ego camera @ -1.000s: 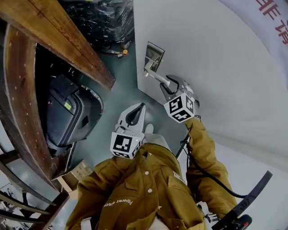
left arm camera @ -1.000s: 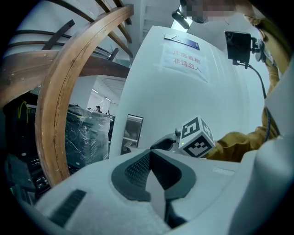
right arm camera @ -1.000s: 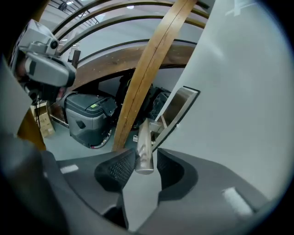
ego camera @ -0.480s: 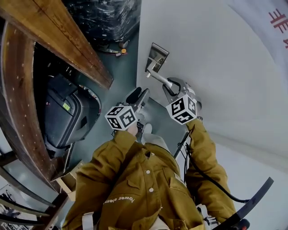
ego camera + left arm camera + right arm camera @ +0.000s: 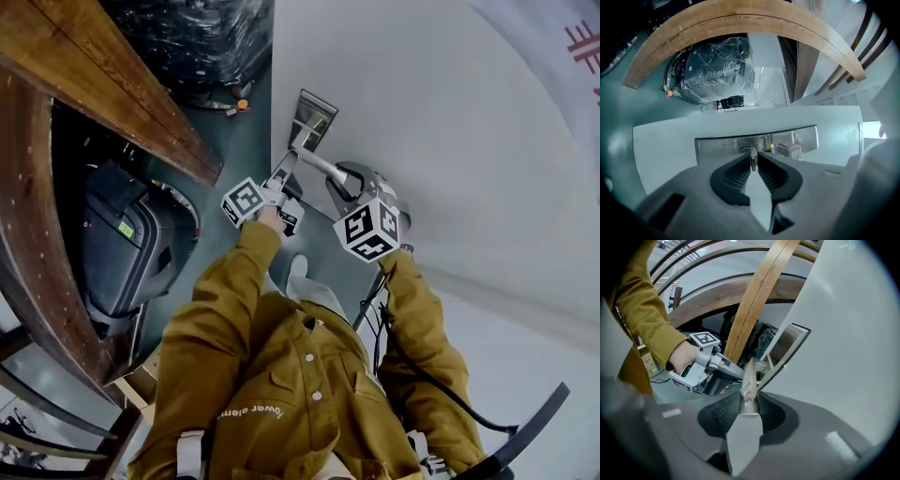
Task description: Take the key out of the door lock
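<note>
The left gripper (image 5: 752,158) is closing on the key (image 5: 752,162), its pads touching either side; the key sticks out of the lock plate (image 5: 717,147). Just to the right, the right gripper (image 5: 749,401) is clamped on the door handle (image 5: 748,378). Around them are a wooden beam (image 5: 112,84), then grey floor (image 5: 239,141), then the white door (image 5: 450,141).

1. Head view: looks steeply down from above the person along the door (image 5: 394,94). It stands well back and takes in both the left gripper (image 5: 285,171) and the right gripper (image 5: 340,184).
2. Left gripper view: looks along that gripper's closing jaws, with the key (image 5: 752,161) between them. The lock plate (image 5: 717,146) is very close, straight ahead.
3. Right gripper view: looks along its jaws and up the clamped handle (image 5: 749,390), from close in. The left gripper is ahead-left.
4. All three views share the lock plate.
</note>
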Demonstrator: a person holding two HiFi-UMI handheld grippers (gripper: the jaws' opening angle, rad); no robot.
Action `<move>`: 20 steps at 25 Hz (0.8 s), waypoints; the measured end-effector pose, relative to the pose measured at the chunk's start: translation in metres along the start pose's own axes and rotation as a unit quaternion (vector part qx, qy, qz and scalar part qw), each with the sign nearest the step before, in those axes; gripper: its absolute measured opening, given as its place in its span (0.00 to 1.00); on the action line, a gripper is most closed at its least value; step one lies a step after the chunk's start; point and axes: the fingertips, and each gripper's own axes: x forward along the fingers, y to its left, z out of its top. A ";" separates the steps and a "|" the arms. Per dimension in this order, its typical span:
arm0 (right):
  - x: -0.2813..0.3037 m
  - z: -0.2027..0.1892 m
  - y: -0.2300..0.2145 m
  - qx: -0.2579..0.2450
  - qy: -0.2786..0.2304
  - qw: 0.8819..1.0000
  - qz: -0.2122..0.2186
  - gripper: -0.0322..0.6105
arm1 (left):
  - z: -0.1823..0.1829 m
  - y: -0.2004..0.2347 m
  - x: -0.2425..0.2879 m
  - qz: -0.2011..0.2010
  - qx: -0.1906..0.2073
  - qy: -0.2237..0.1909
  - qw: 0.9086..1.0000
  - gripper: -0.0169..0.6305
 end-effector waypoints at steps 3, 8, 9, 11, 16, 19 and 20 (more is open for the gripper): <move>0.000 -0.001 -0.001 0.000 0.003 1.000 0.000 0.24 | -0.002 -0.003 0.005 -0.021 -0.019 -0.003 1.000 0.06; 0.000 -0.002 -0.001 0.001 0.008 1.000 -0.002 0.24 | -0.003 -0.006 0.005 -0.030 -0.023 0.005 0.999 0.06; 0.000 -0.002 -0.001 0.003 0.010 1.000 -0.004 0.25 | -0.004 -0.005 0.003 -0.024 -0.021 0.007 0.999 0.06; 0.000 -0.002 0.000 0.005 0.012 1.000 -0.009 0.25 | -0.005 0.000 -0.008 0.001 -0.015 0.009 1.000 0.06; 0.000 -0.003 -0.003 0.004 0.010 1.000 -0.012 0.25 | -0.018 -0.040 -0.060 -0.028 -0.013 0.022 0.999 0.06; 0.001 -0.002 -0.002 0.004 0.007 1.000 -0.013 0.25 | -0.015 -0.050 -0.109 0.054 0.150 0.058 0.985 0.06; 0.001 -0.002 -0.001 0.005 0.005 1.000 -0.014 0.25 | -0.018 -0.067 -0.118 0.051 0.205 0.070 0.975 0.06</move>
